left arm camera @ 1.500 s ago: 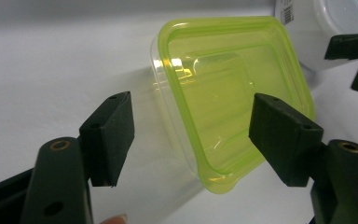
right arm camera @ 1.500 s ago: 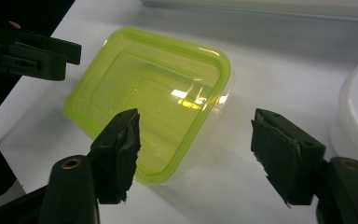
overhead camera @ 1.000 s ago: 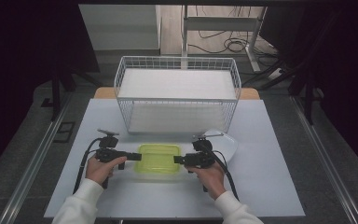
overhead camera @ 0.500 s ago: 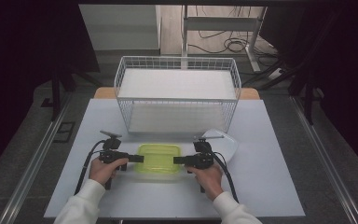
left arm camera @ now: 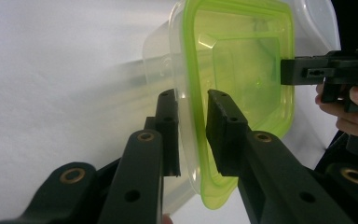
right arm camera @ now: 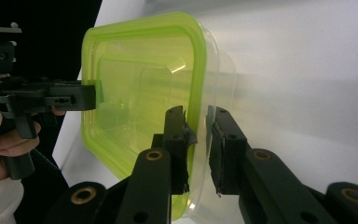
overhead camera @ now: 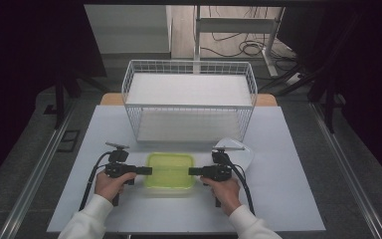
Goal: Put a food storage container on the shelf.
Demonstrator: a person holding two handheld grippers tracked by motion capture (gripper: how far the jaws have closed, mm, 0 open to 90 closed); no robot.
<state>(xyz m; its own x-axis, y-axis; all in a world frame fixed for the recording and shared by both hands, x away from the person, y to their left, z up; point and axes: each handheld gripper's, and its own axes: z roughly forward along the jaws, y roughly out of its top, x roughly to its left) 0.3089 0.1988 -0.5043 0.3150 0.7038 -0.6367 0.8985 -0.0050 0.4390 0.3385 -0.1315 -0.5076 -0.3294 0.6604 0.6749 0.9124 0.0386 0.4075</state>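
Both sets of jaws have just been closing, while the hands have barely shifted since the earlier frames. Each now stands narrowed around an edge of the container [overhead camera: 170,170]. The left hand-held gripper [overhead camera: 145,171] has one jaw outside the clear wall and one inside over the green rim; in the left gripper view [left arm camera: 192,126] a sliver of gap shows at the pads, so whether they press yet cannot be told. The right hand-held gripper [overhead camera: 195,171] mirrors it at the opposite edge; in its own view [right arm camera: 196,140] the pads sit tight on the wall and rim and seem to pinch it. From the high view the container lies at the counter's [overhead camera: 288,199] near centre, with the left tool at its 9 o'clock and the right at its 3 o'clock. A white plate [overhead camera: 238,152] rests at its 2 o'clock, and a white wire basket [overhead camera: 189,99] stands at 12 o'clock. The step in hand looks like a two-sided grasp before lifting. The next move probably calls for both grips to seat firmly, then an even, level rise towards the basket, so the thin wall doesn't twist or slip. The gripper views reveal how each pad meets the rim, which the high view is too distant to show. The high view gives the layout of plate and basket, which the close views lack.
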